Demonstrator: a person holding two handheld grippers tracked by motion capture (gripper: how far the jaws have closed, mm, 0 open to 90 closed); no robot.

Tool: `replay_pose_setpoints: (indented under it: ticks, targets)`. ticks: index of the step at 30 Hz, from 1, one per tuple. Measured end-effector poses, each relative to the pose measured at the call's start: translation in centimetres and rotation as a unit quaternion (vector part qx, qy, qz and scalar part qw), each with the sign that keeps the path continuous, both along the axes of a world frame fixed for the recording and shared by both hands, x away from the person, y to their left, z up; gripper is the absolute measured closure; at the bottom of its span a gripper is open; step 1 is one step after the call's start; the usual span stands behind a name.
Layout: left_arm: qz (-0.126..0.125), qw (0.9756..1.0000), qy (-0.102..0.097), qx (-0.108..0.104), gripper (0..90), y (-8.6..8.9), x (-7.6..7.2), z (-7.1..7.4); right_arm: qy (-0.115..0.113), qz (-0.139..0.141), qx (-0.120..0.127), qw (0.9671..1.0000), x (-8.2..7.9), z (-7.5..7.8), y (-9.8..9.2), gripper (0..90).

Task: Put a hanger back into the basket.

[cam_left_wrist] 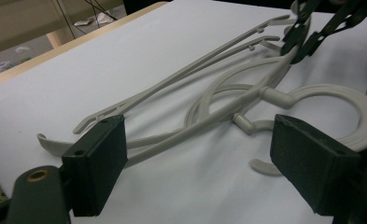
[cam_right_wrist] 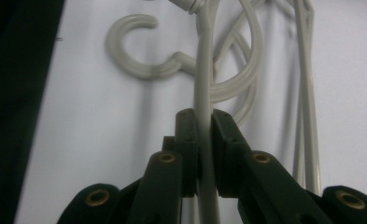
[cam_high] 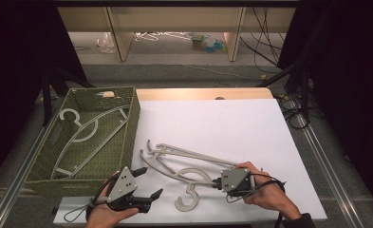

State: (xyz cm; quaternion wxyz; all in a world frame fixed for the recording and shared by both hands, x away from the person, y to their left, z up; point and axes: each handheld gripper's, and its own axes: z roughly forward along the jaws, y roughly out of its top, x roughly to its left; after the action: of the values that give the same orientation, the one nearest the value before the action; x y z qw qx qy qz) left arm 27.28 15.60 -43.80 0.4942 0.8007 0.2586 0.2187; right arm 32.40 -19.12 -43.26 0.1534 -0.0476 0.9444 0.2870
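Observation:
Two grey plastic hangers (cam_high: 189, 158) lie tangled on the white table top (cam_high: 231, 128), their hooks (cam_high: 188, 199) toward the front edge. My right gripper (cam_high: 216, 183) is shut on one hanger's arm; in the right gripper view the thin bar (cam_right_wrist: 203, 84) runs straight between the closed pads, with a hook (cam_right_wrist: 134, 46) beyond. My left gripper (cam_high: 151, 181) stands open just left of the pile, holding nothing. In the left gripper view its gripper (cam_left_wrist: 200, 163) frames the hangers (cam_left_wrist: 209, 107), and the right gripper (cam_left_wrist: 312, 32) pinches the far end.
A green woven basket (cam_high: 131, 128) stands at the table's left side, with grey hangers (cam_high: 87, 133) lying inside it. The table's wooden back edge (cam_high: 203, 93) shows beyond the white top. Past the table are a shelf frame, cables and clutter on the floor.

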Motion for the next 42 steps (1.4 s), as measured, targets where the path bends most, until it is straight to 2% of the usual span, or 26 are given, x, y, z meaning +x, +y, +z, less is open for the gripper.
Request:
replay_pose_setpoints:
  ticks: [1,6,7,10,11,13,14,16,17,19,22,25,27,28,33,35,36,37,39,41,42]
  targets:
    - [0.004,1.0,0.004,0.0,18.7,-0.1,-0.1,0.0,0.001,0.005,-0.002,1.0,-0.2,0.2,-0.1,82.5]
    - [-0.002,0.9999,-0.005,0.012,18.9,-0.3,-0.1,-0.1,-0.005,0.014,0.017,0.9998,-1.3,1.1,-0.8,82.6]
    - [-0.002,1.0,-0.003,0.009,19.0,-0.5,-0.1,-0.2,-0.003,0.011,0.019,0.9998,-1.4,1.3,-0.9,82.6]
    - [-0.01,0.9994,-0.015,0.029,19.4,-1.0,-0.1,-0.2,-0.002,0.019,0.028,0.9994,-1.7,1.7,-1.0,82.6]
    - [-0.01,0.9996,-0.013,0.025,19.7,-1.3,-0.1,-0.3,0.0,0.021,0.03,0.9993,-1.7,1.7,-1.0,82.6]
    - [-0.017,0.9989,-0.018,0.04,20.7,-2.0,0.5,-0.7,0.004,0.021,0.035,0.9992,-1.7,1.7,-1.0,82.5]
    - [-0.021,0.9983,-0.017,0.051,21.1,-2.4,0.8,-0.8,-0.003,0.024,0.037,0.999,-1.6,1.7,-0.9,82.5]
    - [-0.036,0.9973,-0.018,0.062,22.9,-3.0,1.2,-1.2,0.007,0.018,0.038,0.9991,-1.7,1.8,-0.7,82.5]
    - [-0.04,0.9967,-0.02,0.068,23.3,-3.3,1.4,-1.4,0.003,0.024,0.038,0.999,-1.7,1.8,-0.7,82.5]
    - [-0.051,0.9952,-0.023,0.08,23.7,-3.9,1.5,-1.6,0.01,0.021,0.04,0.9989,-1.8,1.8,-0.7,82.5]
    - [-0.07,0.9908,-0.036,0.11,28.5,-4.5,1.6,-1.9,0.006,0.023,0.04,0.9989,-1.8,1.9,-0.7,82.5]
    - [-0.085,0.9864,-0.038,0.135,31.4,-5.2,1.9,-2.3,0.01,0.021,0.042,0.9988,-1.9,1.9,-0.7,82.5]
    - [-0.092,0.9842,-0.039,0.146,33.6,-5.7,2.1,-2.5,0.014,0.022,0.044,0.9987,-1.9,2.0,-0.7,82.4]
    - [-0.098,0.9831,-0.041,0.148,38.1,-5.9,2.2,-2.5,0.013,0.022,0.045,0.9987,-1.9,2.1,-0.7,82.4]
    - [-0.11,0.9779,-0.068,0.164,48.3,-6.8,2.4,-2.2,0.015,0.023,0.047,0.9985,-1.9,2.1,-0.7,82.4]
    - [-0.125,0.9738,-0.079,0.173,57.0,-7.0,2.2,-2.0,0.015,0.025,0.05,0.9983,-1.9,2.1,-0.7,82.3]
    - [-0.135,0.9707,-0.084,0.18,61.7,-7.1,2.1,-1.8,0.015,0.025,0.052,0.9982,-1.8,2.1,-0.7,82.3]
    - [-0.143,0.9664,-0.097,0.19,67.2,-7.1,2.0,-1.6,0.017,0.024,0.054,0.9981,-1.8,2.1,-0.8,82.2]
    - [-0.149,0.9593,-0.116,0.209,69.7,-7.1,1.7,-1.3,0.019,0.022,0.055,0.998,-1.7,2.1,-0.8,82.0]
    - [-0.153,0.9559,-0.127,0.216,70.5,-7.1,1.6,-0.8,0.018,0.022,0.059,0.9979,-1.7,2.2,-0.8,81.9]
    - [-0.155,0.9554,-0.13,0.215,70.9,-7.1,1.6,-0.6,0.018,0.021,0.063,0.9976,-1.7,2.3,-0.8,81.8]
